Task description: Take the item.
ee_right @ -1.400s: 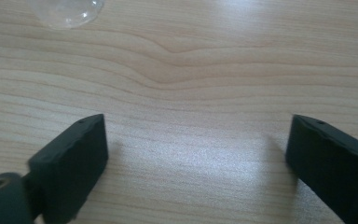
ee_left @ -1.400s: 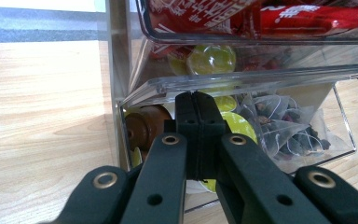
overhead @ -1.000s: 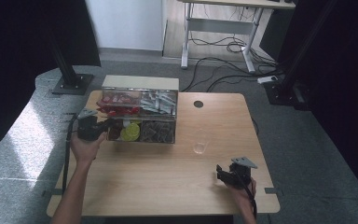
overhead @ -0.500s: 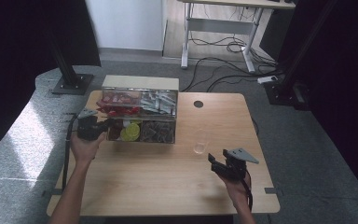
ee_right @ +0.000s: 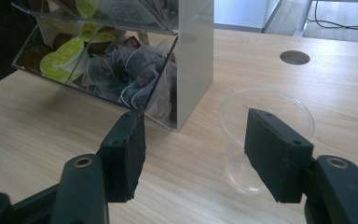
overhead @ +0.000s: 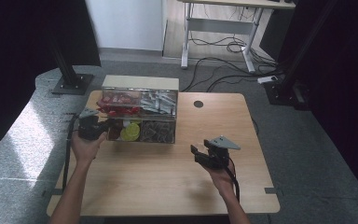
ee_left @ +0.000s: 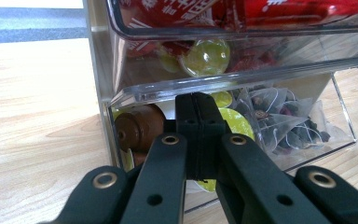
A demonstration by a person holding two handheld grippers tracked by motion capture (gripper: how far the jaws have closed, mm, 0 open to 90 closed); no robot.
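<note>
The left gripper (overhead: 103, 126) and right gripper (overhead: 196, 154) are black, each with 2 jaws on jointed black links pinned with brass-ringed rivets. The pads are matte black blocks with small screw holes and rough edges. A grey 3-cornered plate tops each gripper, and a black cable trails from each. Both forearms are bare, without sleeves.

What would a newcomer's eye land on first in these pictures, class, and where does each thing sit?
First, the clear acrylic organizer at the table's far left, its upper trays full of red packets, its lower bins holding green-lidded capsules and mesh tea bags. The left gripper, jaws shut, is at the organizer's lower front. The right gripper hangs open above the table, before a clear plastic cup.
</note>
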